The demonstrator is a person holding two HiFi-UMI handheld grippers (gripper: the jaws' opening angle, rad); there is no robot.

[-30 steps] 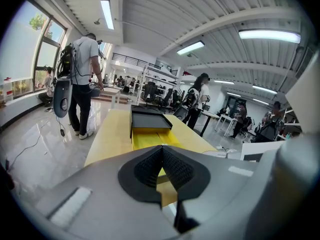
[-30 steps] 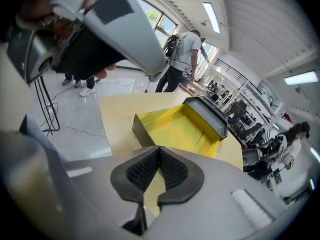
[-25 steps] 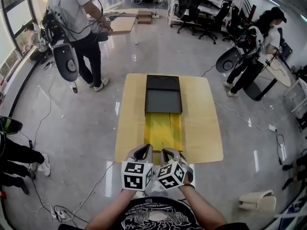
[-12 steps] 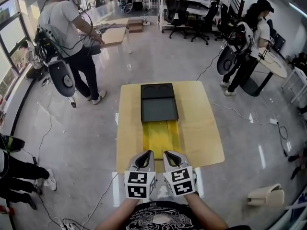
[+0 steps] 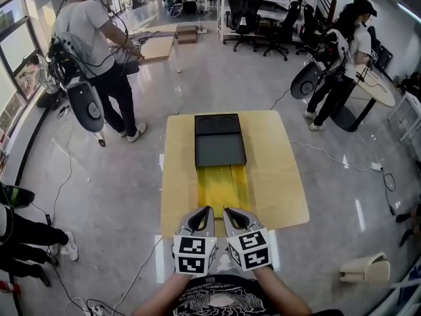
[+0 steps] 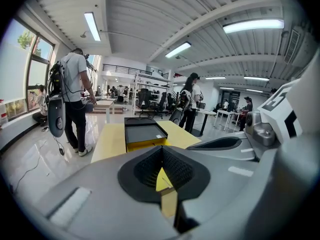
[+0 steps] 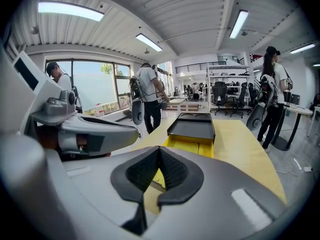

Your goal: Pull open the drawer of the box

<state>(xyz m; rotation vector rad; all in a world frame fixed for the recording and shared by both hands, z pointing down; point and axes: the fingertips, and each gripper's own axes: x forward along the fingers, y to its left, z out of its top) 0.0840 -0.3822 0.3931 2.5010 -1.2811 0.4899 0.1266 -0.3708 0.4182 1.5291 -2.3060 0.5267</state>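
A black box lies on the far half of a wooden table. Its yellow drawer stands pulled out toward me, reaching close to the table's front edge. My left gripper and right gripper hover side by side at the drawer's near end, both shut and holding nothing. In the left gripper view the box and drawer front lie ahead of the shut left gripper. The right gripper view shows the box and open drawer beyond the shut right gripper.
A person with hanging gear stands at the table's far left, and another person stands at the far right. Cables trail over the glossy floor. Office chairs and desks fill the back of the room.
The head view has shifted a little. The drawer stays pulled out, and both grippers remain shut, side by side at its near end.
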